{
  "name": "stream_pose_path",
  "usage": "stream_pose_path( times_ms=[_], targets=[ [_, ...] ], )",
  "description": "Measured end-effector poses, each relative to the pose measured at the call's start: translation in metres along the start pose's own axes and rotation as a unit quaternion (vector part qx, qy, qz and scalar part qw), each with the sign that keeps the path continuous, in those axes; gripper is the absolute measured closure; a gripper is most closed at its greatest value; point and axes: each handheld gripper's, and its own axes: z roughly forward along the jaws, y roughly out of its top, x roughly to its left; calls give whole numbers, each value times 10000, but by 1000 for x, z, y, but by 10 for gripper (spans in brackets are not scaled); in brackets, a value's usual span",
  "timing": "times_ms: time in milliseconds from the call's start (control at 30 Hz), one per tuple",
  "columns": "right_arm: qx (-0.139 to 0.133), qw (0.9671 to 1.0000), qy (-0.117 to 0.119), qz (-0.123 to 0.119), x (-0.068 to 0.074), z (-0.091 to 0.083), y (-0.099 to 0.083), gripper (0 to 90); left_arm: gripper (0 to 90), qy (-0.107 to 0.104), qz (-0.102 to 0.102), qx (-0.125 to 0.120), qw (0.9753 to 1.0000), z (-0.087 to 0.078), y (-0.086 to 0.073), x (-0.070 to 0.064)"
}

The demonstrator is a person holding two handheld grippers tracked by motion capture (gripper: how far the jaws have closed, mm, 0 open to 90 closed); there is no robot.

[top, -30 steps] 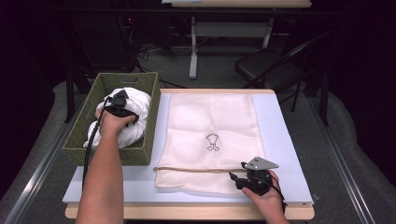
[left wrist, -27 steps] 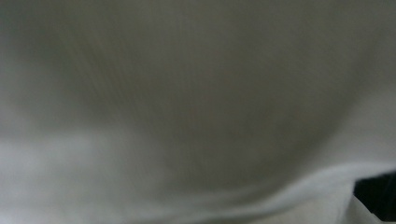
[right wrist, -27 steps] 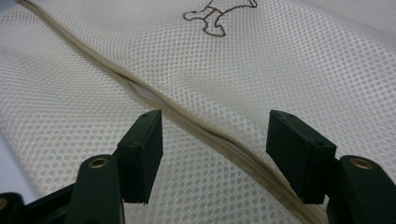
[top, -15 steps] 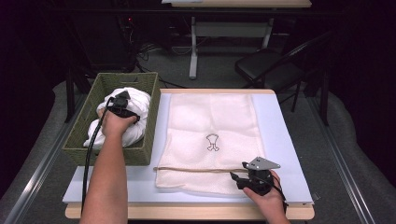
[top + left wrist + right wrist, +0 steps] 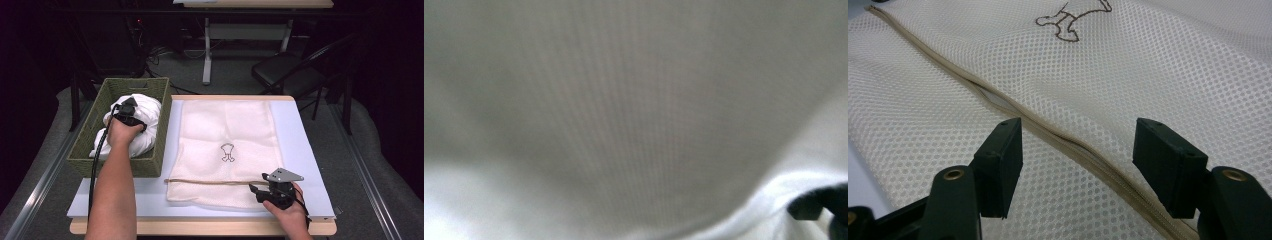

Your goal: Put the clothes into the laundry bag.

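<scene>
Left gripper (image 5: 127, 111): buried in white cloth (image 5: 145, 120), far-left basket (image 5: 150, 165); grip unclear. Right gripper (image 5: 1078, 150): agape, straddling mesh bag (image 5: 225, 125) zipper (image 5: 1013, 112).

White garment (image 5: 142, 125): soft cloth, bunched in a rumpled heap, lying inside the green woven basket (image 5: 89, 145). Cream mesh laundry bag (image 5: 227, 135): flat just right of the basket, small brown emblem at centre, tan zipper (image 5: 1013, 112) across its near end, partly open.

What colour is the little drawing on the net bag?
Brown, just an outline on the cream net bag; clearest in the right gripper view.
</scene>
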Motion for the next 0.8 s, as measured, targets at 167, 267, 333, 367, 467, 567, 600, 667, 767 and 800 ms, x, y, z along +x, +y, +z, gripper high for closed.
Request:
stream_pose_path(
  times_ms=[167, 267, 333, 367, 467, 567, 600, 667, 767, 800],
  targets=[
    [0, 10000, 3, 27, -2, -1, -1, 365, 178, -14, 38, -26, 10000, -2, 0, 0],
    [-12, 10000, 16, 29, -2, 0, 0, 365, 276, -15, 89, -72, 9999, -6, -1, -1],
    [-3, 10000, 45, 39, 0, 2, 0, 365, 333, -48, 82, -119, 9999, -10, -2, 0],
    [-3, 10000, 45, 39, 0, 2, 0, 365, 333, -30, 85, -175, 9998, -11, -3, 0],
    [5, 10000, 95, -6, 3, 5, 2, 366, 410, -94, 76, -307, 9995, -15, -8, 3],
    [21, 9999, 131, -42, 4, 6, 2, 366, 436, -278, -92, -449, 9986, -22, -12, 10],
    [19, 9999, 144, -63, 5, 6, 2, 366, 444, -357, -93, -499, 9981, -25, -14, 13],
    [12, 9998, 179, -90, 6, 6, 3, 368, 459, -512, -286, -550, 9968, -31, -18, 20],
    [-63, 9997, 222, -58, 5, 4, 3, 369, 464, -691, -656, -623, 9935, -40, -23, 29],
    [-92, 9996, 250, -42, 5, 2, 4, 369, 465, -733, -710, -635, 9928, -43, -25, 31]
  ],
)
